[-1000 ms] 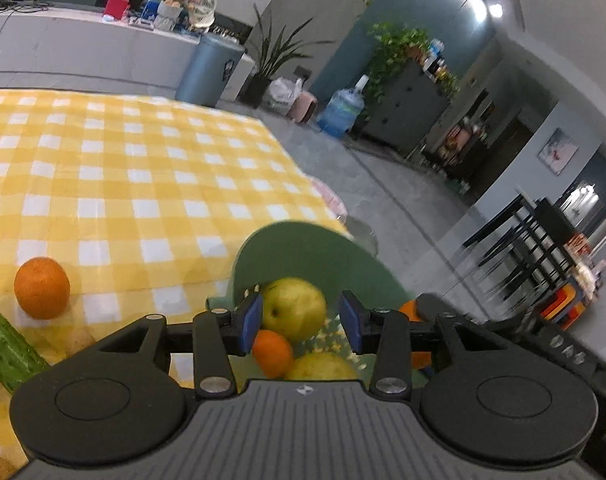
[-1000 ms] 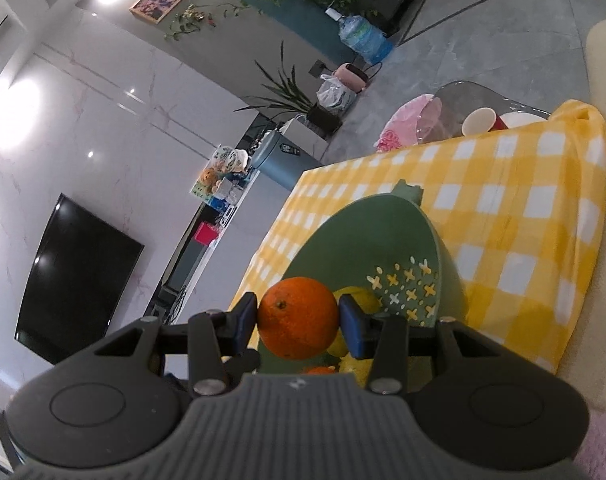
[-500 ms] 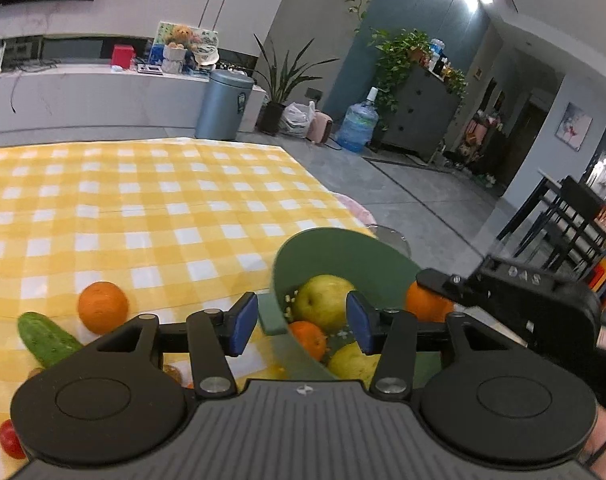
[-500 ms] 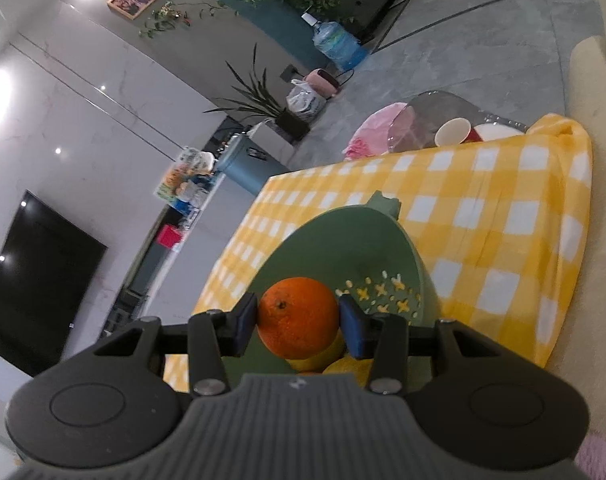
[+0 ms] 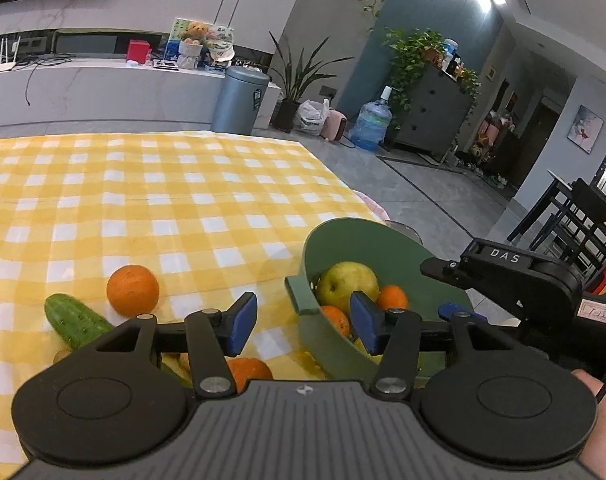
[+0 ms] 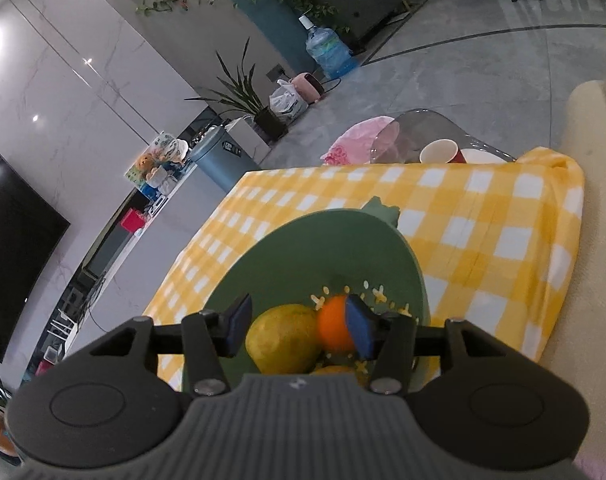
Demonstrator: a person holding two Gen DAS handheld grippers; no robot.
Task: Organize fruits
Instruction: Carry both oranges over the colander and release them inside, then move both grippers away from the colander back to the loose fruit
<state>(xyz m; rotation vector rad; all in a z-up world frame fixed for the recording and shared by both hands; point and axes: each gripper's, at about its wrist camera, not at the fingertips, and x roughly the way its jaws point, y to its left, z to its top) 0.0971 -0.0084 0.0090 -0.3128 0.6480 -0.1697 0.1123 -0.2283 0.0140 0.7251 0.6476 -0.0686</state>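
— So, what are the grippers doing?

— Right gripper hangs over the green bowl with its blue pads spread and nothing between them. A yellow-green pear and an orange lie in the bowl just under its fingers. The left gripper is spread wide too, empty, low over the near rim of the bowl.

— What's in the bowl from that side?

— A pear with two small oranges beside it. The left gripper's own right finger covers part of them.

— And outside it?

— On the yellow checked tablecloth, a loose orange sits left of the bowl, a cucumber just beside it. Another orange peeks from behind the left gripper's body, partly hidden.

— Anything past the table?

— A grey bin, a water jug on the floor, and a paper cup on the small glass table beyond the cloth's edge.
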